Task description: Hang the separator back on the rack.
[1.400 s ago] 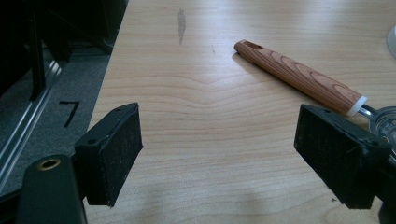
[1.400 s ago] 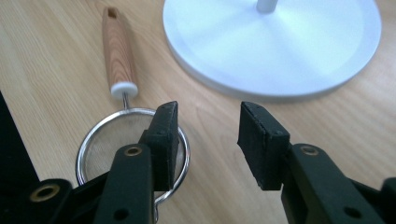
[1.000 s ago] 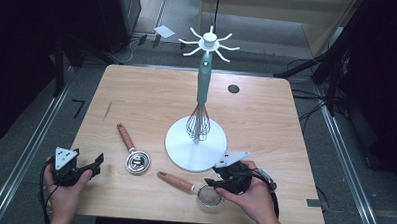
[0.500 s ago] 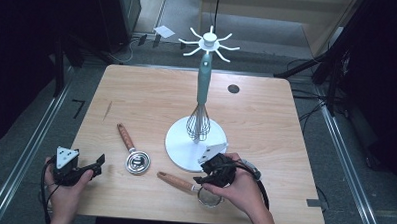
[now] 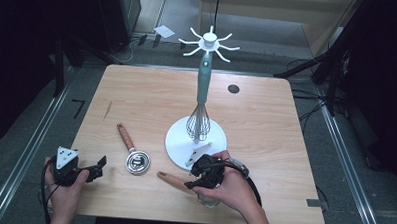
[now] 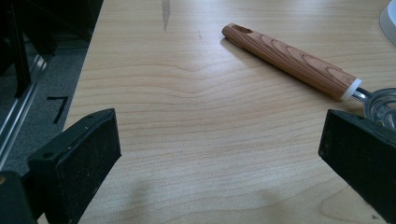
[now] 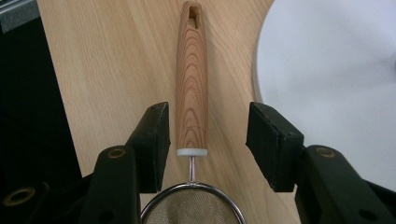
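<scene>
Strainer point(image 7: 191, 116) handle lies between the right gripper's point(image 7: 205, 140) open jaws, untouched, mesh bowl nearest the camera. Jaws should be centred on the wood, lowered, then closed. Left gripper point(image 6: 219, 158) has just been opening, nothing between. Farther off, stand point(image 5: 198, 142) and whisk point(image 5: 198, 123) are seen from the high view.
</scene>
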